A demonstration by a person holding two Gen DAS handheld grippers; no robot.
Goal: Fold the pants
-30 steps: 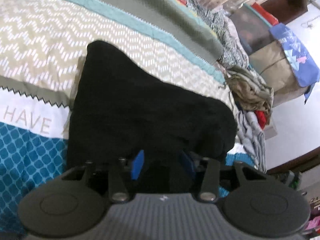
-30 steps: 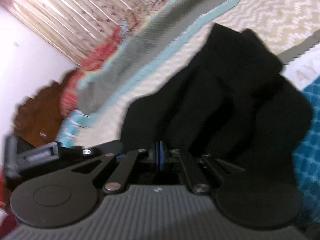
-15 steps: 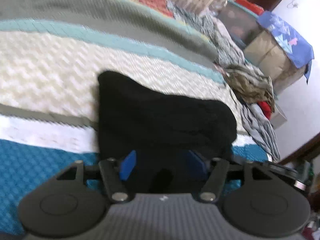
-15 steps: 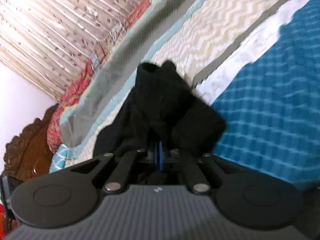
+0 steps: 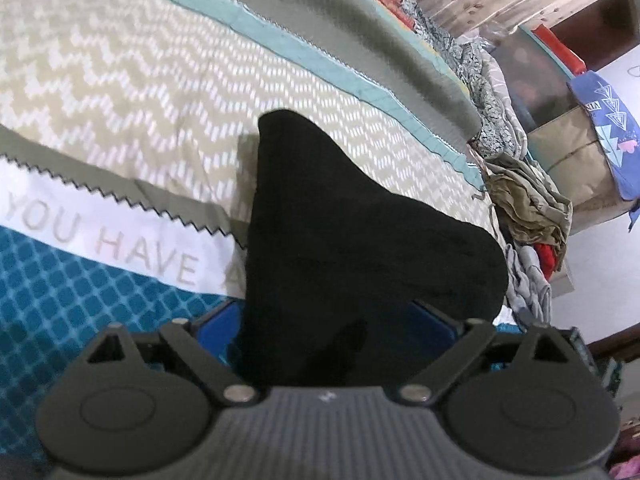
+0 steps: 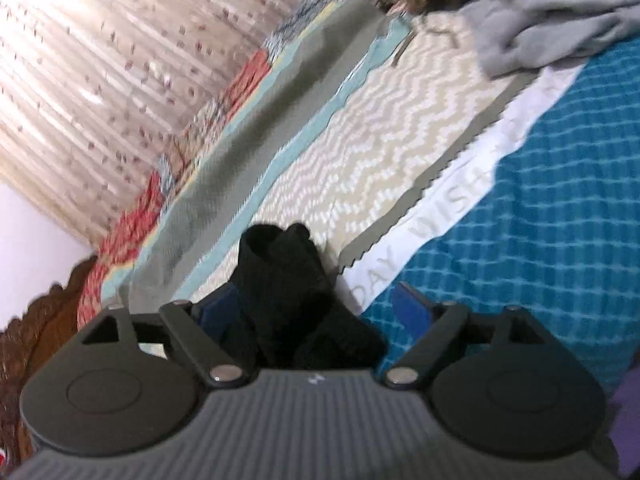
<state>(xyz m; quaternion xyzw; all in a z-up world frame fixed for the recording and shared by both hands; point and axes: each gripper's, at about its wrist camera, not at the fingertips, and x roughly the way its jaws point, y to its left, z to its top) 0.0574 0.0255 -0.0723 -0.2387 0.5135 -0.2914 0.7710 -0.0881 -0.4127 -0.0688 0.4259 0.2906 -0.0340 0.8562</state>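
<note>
The black pants (image 5: pixel 352 240) lie bunched in a folded heap on the patterned bedspread (image 5: pixel 120 80). In the left wrist view my left gripper (image 5: pixel 326 322) is open, its blue pads wide apart on either side of the near edge of the pants. In the right wrist view the pants (image 6: pixel 288 280) lie between the spread blue pads of my right gripper (image 6: pixel 316 312), which is open too. The cloth hides the tips of the fingers in both views.
A heap of grey and tan clothes (image 5: pixel 528 208) lies at the bed's right edge, also in the right wrist view (image 6: pixel 540 20). A cardboard box with a blue bag (image 5: pixel 600 128) stands beyond. A curtain (image 6: pixel 100 60) and a carved wooden headboard (image 6: pixel 40 320) lie at the far side.
Both grippers have opened: the right was shut on the pants, now its pads are spread. The left pads have widened further. The pants have dropped onto the bed.
</note>
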